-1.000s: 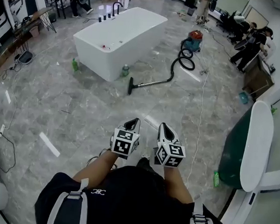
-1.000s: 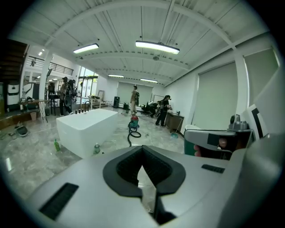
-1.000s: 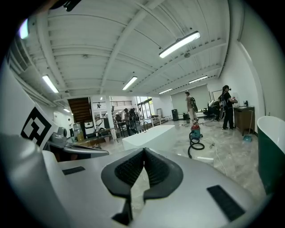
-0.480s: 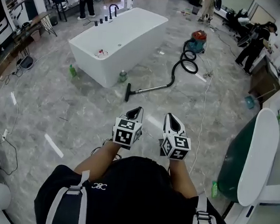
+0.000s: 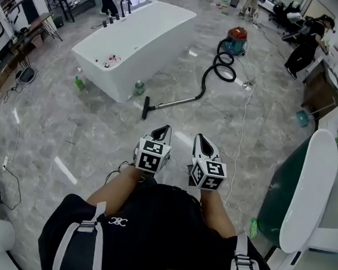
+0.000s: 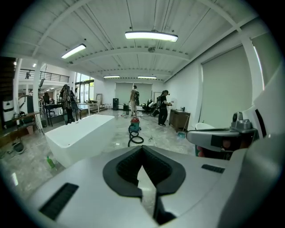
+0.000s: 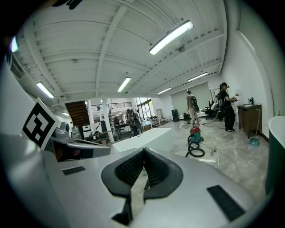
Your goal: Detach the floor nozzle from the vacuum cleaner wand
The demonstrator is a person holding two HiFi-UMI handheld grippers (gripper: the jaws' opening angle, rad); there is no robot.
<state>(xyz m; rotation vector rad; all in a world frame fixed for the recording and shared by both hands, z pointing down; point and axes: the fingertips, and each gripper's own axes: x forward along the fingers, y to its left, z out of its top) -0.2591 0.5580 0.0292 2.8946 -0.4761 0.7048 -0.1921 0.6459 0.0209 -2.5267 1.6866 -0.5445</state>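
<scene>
Since a second ago the whole room has slid toward me in the head view. The floor nozzle (image 5: 145,108) now sits lower and further left, nearer my hands. It lies on the grey marbled floor (image 5: 70,135) just beside the white bathtub (image 5: 136,38), still joined to the wand (image 5: 173,101). The black hose (image 5: 211,76) loops back to the red-topped canister (image 5: 236,38). The left gripper (image 5: 166,128) and right gripper (image 5: 198,137) are side by side ahead of the person's chest, well short of the nozzle.

Over to the left gripper view: the fingers are pressed together with nothing between them. The bathtub is off to the left and the canister is far ahead.

In the right gripper view it's the same story, fingers closed on nothing, with the canister and coiled hose off to the right.
</scene>
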